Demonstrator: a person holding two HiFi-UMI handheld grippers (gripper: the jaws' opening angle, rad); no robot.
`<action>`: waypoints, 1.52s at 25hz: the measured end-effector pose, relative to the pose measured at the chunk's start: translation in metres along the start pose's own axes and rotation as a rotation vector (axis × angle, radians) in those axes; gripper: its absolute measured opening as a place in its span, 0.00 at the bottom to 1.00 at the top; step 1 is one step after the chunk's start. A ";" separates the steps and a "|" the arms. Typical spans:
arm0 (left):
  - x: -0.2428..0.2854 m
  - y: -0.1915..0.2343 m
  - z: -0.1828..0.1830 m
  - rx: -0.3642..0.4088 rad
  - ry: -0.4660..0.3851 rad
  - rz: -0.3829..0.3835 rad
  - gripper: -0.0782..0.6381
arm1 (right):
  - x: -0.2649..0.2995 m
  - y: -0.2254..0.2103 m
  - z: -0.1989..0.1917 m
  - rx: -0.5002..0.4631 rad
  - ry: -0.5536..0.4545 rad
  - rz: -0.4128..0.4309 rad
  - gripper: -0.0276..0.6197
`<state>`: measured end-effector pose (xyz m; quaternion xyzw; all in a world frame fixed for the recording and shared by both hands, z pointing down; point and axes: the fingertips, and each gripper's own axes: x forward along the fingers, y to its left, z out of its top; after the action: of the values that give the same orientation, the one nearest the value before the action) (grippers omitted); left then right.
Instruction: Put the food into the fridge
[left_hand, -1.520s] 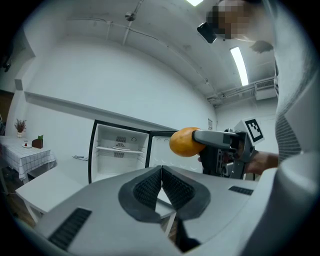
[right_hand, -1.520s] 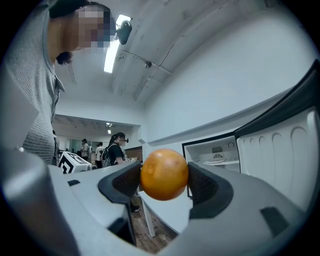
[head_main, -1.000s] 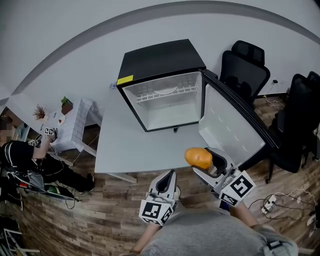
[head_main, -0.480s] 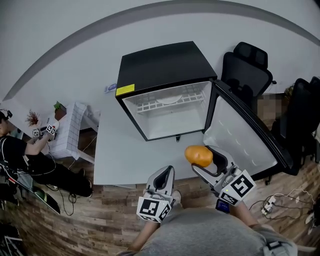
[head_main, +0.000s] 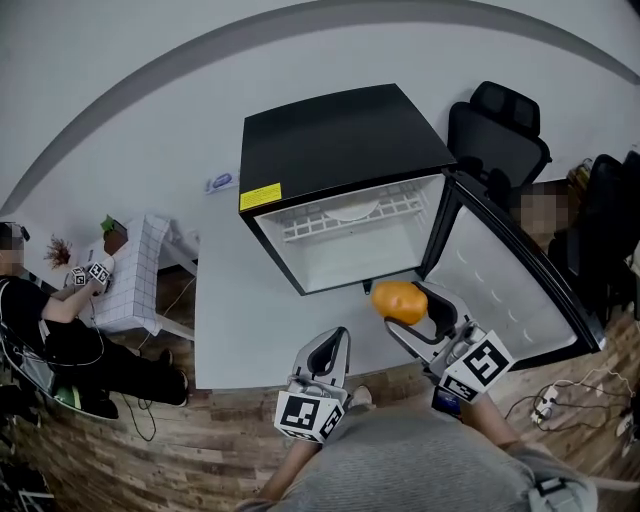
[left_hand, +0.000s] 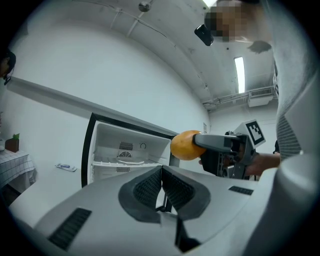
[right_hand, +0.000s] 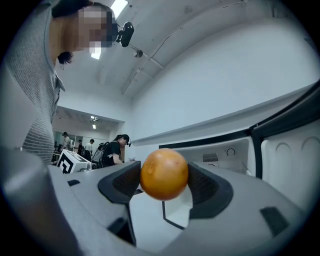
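Left gripper: your left gripper (head_main: 333, 343) stays low in front of the fridge (head_main: 340, 135), its fingers (left_hand: 146, 188) pressed together on nothing.
Fridge: it stands open on the worktop (head_main: 245, 315), with a wire shelf (head_main: 345, 213) near its top and the space below it free.
Orange: you have carried the orange (head_main: 399, 301) forward; it now hangs just in front of the fridge's lower right corner, beside the door hinge.
Right gripper: your right gripper (head_main: 420, 318) has its fingers (right_hand: 207, 185) clamped on the orange from both sides.
Door: the door (head_main: 500, 290) hangs wide to the fridge's right, clear of your path.
Meaning: the carry looks nearly done; you likely need only to reach into the fridge and let go.
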<state>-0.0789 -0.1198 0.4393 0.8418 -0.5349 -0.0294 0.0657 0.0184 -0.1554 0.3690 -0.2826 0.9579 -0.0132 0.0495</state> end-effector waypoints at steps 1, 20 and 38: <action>0.001 0.006 0.001 0.001 0.000 -0.005 0.12 | 0.006 -0.001 0.000 -0.001 -0.003 -0.006 0.48; 0.021 0.064 0.001 -0.007 0.002 -0.104 0.12 | 0.080 -0.048 -0.023 -0.074 0.030 -0.136 0.48; 0.022 0.069 -0.005 -0.003 0.013 -0.090 0.12 | 0.123 -0.098 -0.043 -0.043 0.042 -0.153 0.48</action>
<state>-0.1306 -0.1686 0.4541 0.8652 -0.4958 -0.0276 0.0693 -0.0361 -0.3045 0.4066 -0.3558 0.9343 -0.0023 0.0224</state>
